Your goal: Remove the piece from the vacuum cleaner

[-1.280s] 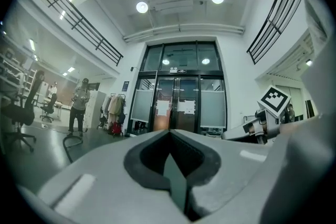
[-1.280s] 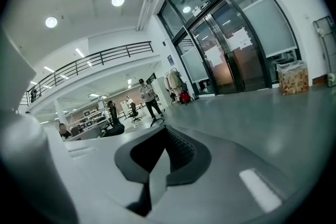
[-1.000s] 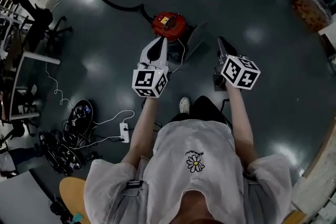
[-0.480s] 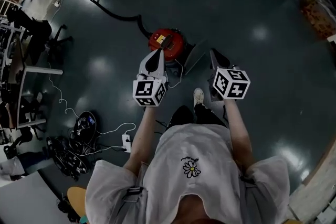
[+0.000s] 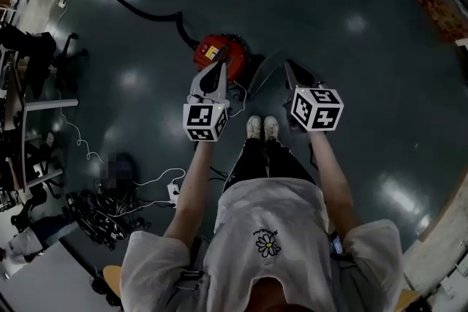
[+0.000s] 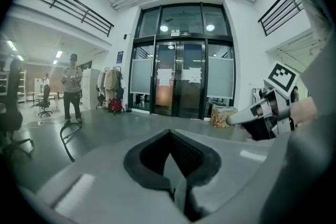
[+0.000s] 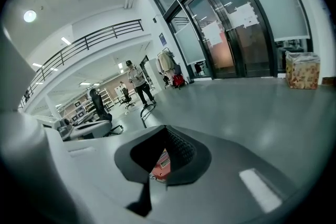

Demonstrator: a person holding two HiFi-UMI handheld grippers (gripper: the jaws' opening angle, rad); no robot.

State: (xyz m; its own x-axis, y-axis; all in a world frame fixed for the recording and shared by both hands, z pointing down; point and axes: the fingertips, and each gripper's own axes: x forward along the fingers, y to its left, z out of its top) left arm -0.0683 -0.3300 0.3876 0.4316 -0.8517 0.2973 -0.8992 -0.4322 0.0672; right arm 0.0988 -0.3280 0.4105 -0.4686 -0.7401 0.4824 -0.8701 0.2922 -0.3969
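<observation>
Standing with white shoes (image 5: pixel 262 128) together on the dark glossy floor (image 5: pixel 365 99), the person holds both claws out ahead. The left claw (image 5: pixel 219 68) and the right claw (image 5: pixel 288 63) each have their jaws pressed together with nothing between them. Just beyond the left claw's tip sits the round red vacuum cleaner (image 5: pixel 219 46), its black hose (image 5: pixel 146 12) curving away.

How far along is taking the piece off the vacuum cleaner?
Nothing looks done: the vacuum cleaner sits on the floor, untouched, hose attached. In hand: the left gripper and right gripper, both shut and empty, are held near it. Left: reach it, grip the piece, pull it off.
</observation>
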